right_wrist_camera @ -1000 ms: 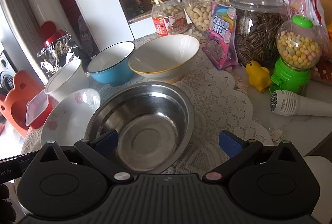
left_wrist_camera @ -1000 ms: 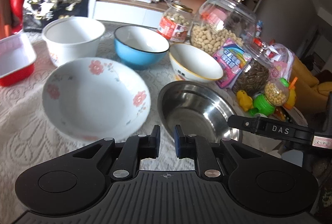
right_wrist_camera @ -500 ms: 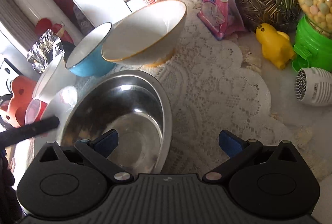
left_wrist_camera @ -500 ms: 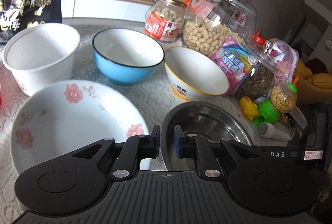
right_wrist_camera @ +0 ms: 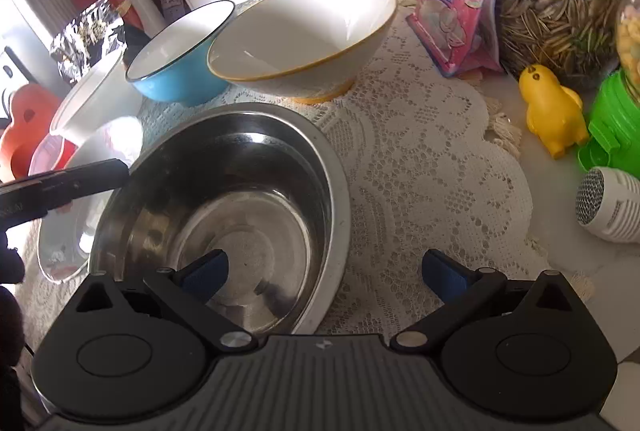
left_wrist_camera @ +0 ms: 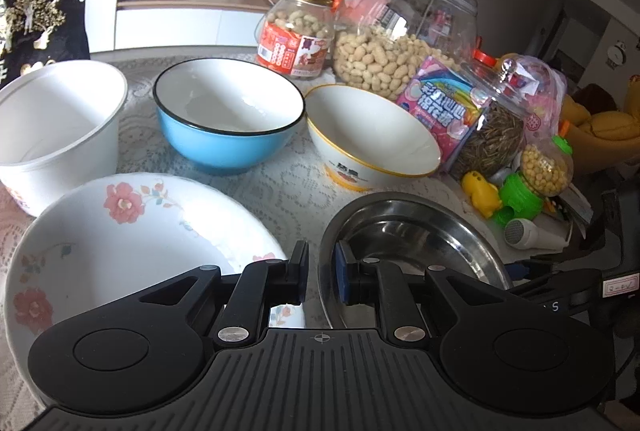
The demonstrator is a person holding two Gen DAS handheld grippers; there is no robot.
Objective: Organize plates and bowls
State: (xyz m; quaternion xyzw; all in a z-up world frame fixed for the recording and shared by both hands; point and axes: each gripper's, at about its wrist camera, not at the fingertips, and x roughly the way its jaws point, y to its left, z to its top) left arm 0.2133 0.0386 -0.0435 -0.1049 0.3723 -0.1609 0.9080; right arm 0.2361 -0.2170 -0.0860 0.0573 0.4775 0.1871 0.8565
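My left tongs (left_wrist_camera: 321, 274) are almost pinched together, and the metal bowl's (left_wrist_camera: 420, 227) left rim sits in the small gap. My right tongs (right_wrist_camera: 325, 271) are wide apart, one finger inside that bowl and one over the lace cloth (right_wrist_camera: 420, 167). On the table, the flower plate (left_wrist_camera: 120, 231) is just left of the metal bowl.

Left gripper (left_wrist_camera: 321, 279) and right gripper (right_wrist_camera: 325, 273) look alike: matte black ribbed bodies, round side discs, silver pivot screws, a small crosshair mark at centre, jaws with blue pads
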